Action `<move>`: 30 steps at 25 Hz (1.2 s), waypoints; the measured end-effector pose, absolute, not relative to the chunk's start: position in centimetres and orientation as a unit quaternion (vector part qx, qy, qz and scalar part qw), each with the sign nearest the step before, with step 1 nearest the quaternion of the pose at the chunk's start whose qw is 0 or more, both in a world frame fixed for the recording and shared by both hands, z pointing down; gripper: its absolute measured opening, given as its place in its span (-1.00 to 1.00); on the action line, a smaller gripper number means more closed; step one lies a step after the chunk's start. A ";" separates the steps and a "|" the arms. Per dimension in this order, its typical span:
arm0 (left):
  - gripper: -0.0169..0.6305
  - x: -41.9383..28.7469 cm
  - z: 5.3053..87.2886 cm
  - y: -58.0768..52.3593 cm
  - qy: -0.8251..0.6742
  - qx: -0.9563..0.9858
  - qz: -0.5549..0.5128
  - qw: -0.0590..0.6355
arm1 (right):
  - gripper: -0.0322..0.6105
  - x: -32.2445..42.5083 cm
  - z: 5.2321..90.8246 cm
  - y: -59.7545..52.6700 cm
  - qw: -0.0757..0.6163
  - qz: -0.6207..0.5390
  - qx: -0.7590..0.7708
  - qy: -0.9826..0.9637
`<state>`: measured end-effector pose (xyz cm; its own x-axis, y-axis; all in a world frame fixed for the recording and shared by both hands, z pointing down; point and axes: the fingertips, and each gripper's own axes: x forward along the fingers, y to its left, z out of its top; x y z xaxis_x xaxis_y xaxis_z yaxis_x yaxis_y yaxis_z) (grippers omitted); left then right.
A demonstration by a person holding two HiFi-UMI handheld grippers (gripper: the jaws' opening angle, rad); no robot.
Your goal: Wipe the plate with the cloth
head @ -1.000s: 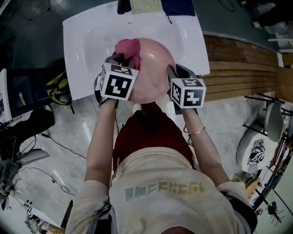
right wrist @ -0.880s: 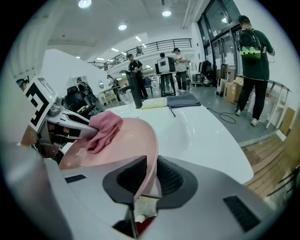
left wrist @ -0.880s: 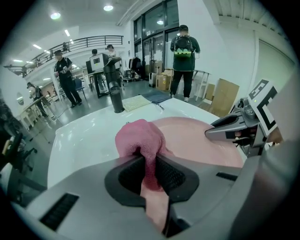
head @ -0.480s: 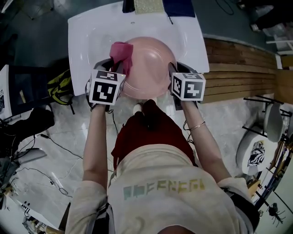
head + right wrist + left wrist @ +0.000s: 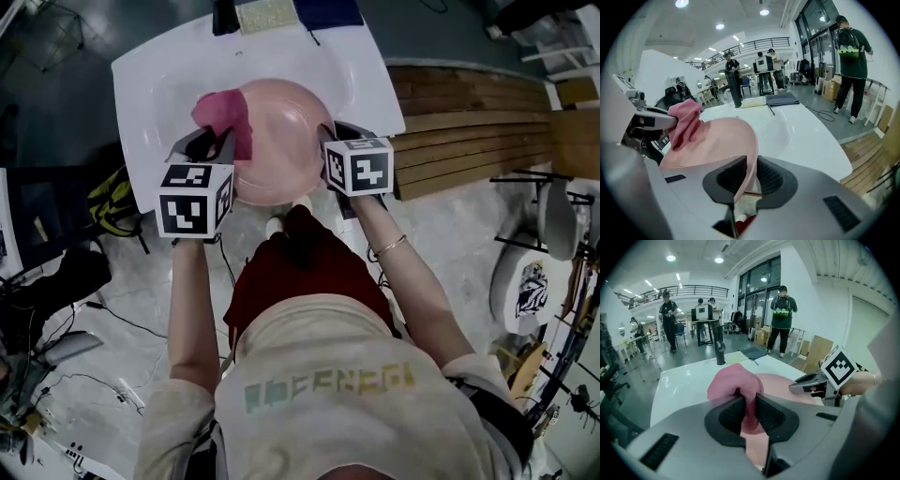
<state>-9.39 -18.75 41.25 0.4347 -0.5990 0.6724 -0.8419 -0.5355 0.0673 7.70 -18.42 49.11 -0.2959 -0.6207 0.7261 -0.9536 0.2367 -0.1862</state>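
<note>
A pale pink plate (image 5: 281,141) is held tilted over the front edge of a white table (image 5: 159,84). My right gripper (image 5: 330,141) is shut on the plate's right rim (image 5: 752,154). My left gripper (image 5: 217,141) is shut on a pink cloth (image 5: 223,117), which bunches above the jaws against the plate's left side. In the left gripper view the cloth (image 5: 736,387) fills the gap between the fingers, with the plate (image 5: 783,383) behind it. In the right gripper view the cloth (image 5: 684,122) hangs at the plate's far left edge.
At the table's back edge lie a yellowish pad (image 5: 267,13), a dark blue cloth (image 5: 328,11) and a dark upright object (image 5: 225,15). Wooden planks (image 5: 469,131) lie right of the table. Cables and gear crowd the floor at left. Several people stand in the hall behind.
Both grippers, the plate and the cloth have shifted left and slightly toward me. The left gripper drew back along the plate's left side with the cloth.
</note>
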 end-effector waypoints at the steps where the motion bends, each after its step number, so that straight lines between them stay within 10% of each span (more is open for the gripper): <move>1: -0.74 -8.6 41.1 -18.8 -0.430 0.828 0.300 0.200 | -0.63 7.7 49.1 -18.4 0.264 0.316 0.532 -0.740; 30: -0.74 2.1 47.4 -15.9 -0.304 0.839 0.423 0.158 | -0.63 8.1 49.2 -18.1 0.248 0.316 0.539 -0.740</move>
<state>2.09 -15.88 47.45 0.4563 -0.3772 0.8059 -0.6442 -0.7648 0.0068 8.09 -18.11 49.22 -0.2956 -0.6417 0.7077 -0.9550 0.2192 -0.2000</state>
